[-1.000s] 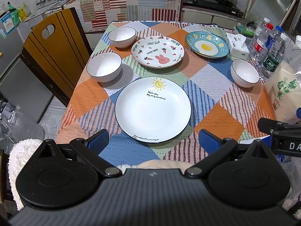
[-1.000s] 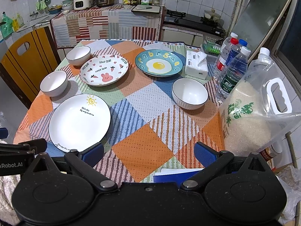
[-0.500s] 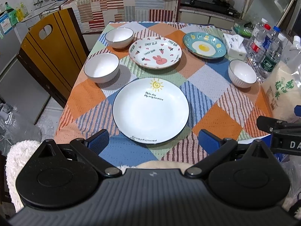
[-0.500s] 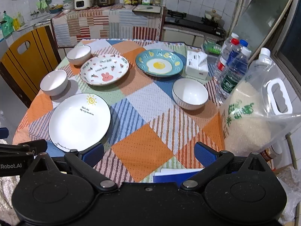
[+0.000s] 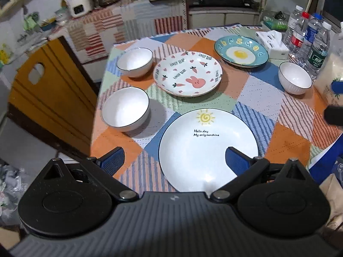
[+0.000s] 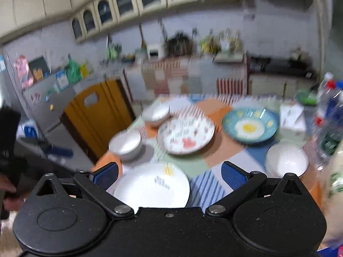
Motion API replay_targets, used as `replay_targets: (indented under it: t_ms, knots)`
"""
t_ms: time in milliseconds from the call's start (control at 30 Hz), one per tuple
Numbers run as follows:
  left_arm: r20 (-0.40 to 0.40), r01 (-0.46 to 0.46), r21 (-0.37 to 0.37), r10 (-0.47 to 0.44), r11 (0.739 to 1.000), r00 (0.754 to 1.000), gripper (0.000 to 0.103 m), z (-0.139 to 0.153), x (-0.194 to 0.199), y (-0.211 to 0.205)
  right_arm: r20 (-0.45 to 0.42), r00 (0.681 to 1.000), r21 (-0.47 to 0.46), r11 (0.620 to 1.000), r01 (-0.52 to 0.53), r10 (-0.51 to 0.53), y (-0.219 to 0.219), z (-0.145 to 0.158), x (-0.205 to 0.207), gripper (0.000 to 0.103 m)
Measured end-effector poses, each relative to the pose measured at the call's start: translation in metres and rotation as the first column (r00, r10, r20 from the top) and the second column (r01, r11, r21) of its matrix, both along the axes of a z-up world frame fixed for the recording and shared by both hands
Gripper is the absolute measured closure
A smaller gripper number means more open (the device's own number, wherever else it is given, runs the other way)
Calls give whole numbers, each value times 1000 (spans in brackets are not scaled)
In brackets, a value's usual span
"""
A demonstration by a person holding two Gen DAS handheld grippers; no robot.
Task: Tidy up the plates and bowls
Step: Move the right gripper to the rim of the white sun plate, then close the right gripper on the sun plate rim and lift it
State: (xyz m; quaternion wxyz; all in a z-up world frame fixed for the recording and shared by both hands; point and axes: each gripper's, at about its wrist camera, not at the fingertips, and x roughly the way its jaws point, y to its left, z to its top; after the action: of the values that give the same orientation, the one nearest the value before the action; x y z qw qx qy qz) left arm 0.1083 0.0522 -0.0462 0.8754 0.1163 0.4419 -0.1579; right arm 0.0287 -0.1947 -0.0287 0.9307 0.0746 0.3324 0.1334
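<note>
Plates and bowls lie spread over the patchwork-clothed surface [image 5: 253, 98]. From the left in the left wrist view: a wooden chair [image 5: 49, 98] beside the surface edge, then 2 white bowls, the near bowl [image 5: 125, 109] and the far bowl [image 5: 135, 62], well apart from each other. Next comes the rabbit plate [image 5: 188, 76], with the white sun plate [image 5: 209, 147] nearer the camera; its near rim is cut off behind the left gripper [image 5: 174, 160], whose fingers stand wide apart, empty, the right one over the plate's face. Further right sit the egg plate [image 5: 241, 51], a tissue box [image 5: 272, 42], a third bowl [image 5: 294, 80], and water bottles [image 5: 310, 40] partly cut by the frame edge. A dark blurred object at the far right cannot be identified.

The right wrist view is heavily motion-blurred; the right gripper [image 6: 169, 175] has its fingers spread apart, holding nothing, above the sun plate's near half. Print on the plates is unreadable there.
</note>
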Motion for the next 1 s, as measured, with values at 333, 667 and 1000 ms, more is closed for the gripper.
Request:
replay_targets:
  t_ms: [333,667,1000]
  knots:
    - [-149,31,-8,-32,999,988,10,-68,59,16,-201,972,79,991,-111,125,17,-92,62,16]
    - [-288,-29,-27,20,999,957,34,-107,73,29,-322,939,174,982,-68,122,13,-155,71,47]
    - [-327,-24,10,26,1000,945,57,-140,65,14,-400,913,241,970,20,81,3,-172,66,85]
